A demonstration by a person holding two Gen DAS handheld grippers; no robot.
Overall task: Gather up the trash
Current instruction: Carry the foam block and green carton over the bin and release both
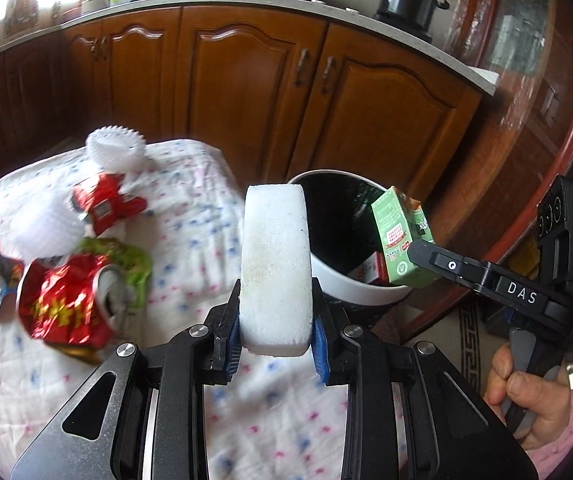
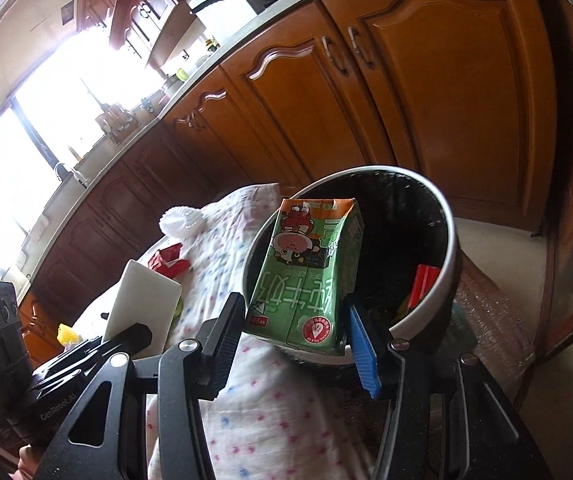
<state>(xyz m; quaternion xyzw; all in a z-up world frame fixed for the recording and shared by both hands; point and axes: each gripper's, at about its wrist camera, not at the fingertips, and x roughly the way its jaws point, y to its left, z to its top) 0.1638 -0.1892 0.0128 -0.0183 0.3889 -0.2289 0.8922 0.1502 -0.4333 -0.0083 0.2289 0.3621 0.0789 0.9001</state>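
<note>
Gripping spongy foam slab (image 1: 275, 268), glossy rectangular carton (image 2: 306, 276).

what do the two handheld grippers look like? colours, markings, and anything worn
Both grippers, left and right, are black metal linkages with silver pivot bolts and ribbed blue finger pads. The right carries white "DAS" lettering, a small green light and a grey trigger; the left's body reads "GenRobot.AI". A pink sleeve shows at the right hand.
</note>
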